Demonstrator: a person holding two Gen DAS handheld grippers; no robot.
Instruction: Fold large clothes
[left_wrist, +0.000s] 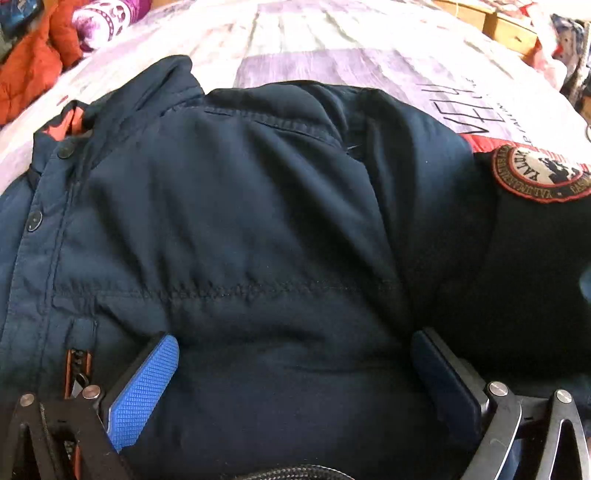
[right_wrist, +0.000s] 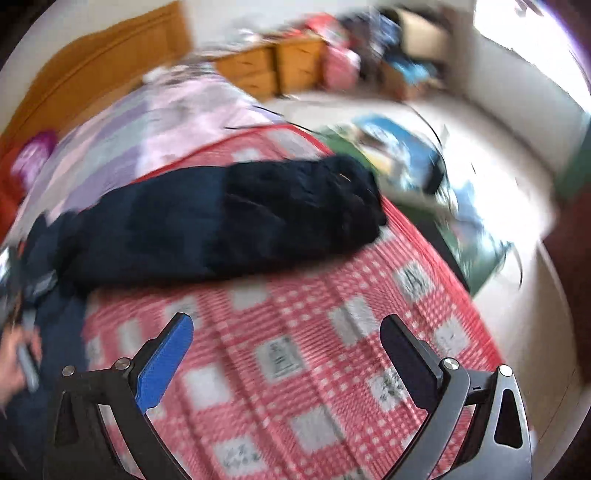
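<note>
Your left gripper (left_wrist: 293, 373) is pressed down low against the dark navy jacket (left_wrist: 258, 221), its two fingers spread wide with a puffy mound of the fabric bulging between them. The blue pad (left_wrist: 142, 391) sits on one side and the darker pad (left_wrist: 445, 387) on the other; neither is pinching the cloth, so the jaws stand open and rest on the jacket rather than grip it. The jacket lies spread on the bed (left_wrist: 314, 44), over a pale lilac striped cover. You can see its snap buttons (left_wrist: 35, 220) running down the left edge, an orange-trimmed zipper (left_wrist: 77, 369) near the left finger, and a round embroidered patch (left_wrist: 541, 173) on the sleeve at the right. An orange garment (left_wrist: 26, 74) is bunched at the far left corner of the bed.

Your right gripper (right_wrist: 286, 354) hangs above a red and white checked blanket (right_wrist: 295, 350), fingers wide apart and holding nothing. Beyond it, the jacket's sleeve (right_wrist: 229, 218) stretches across the blanket toward the bed's right edge. This view is smeared by motion, so the finer detail is hard to make out, but wooden drawers (right_wrist: 266, 70) stand against the far wall, and something blue and green (right_wrist: 399, 155) lies on the floor beside the bed
</note>
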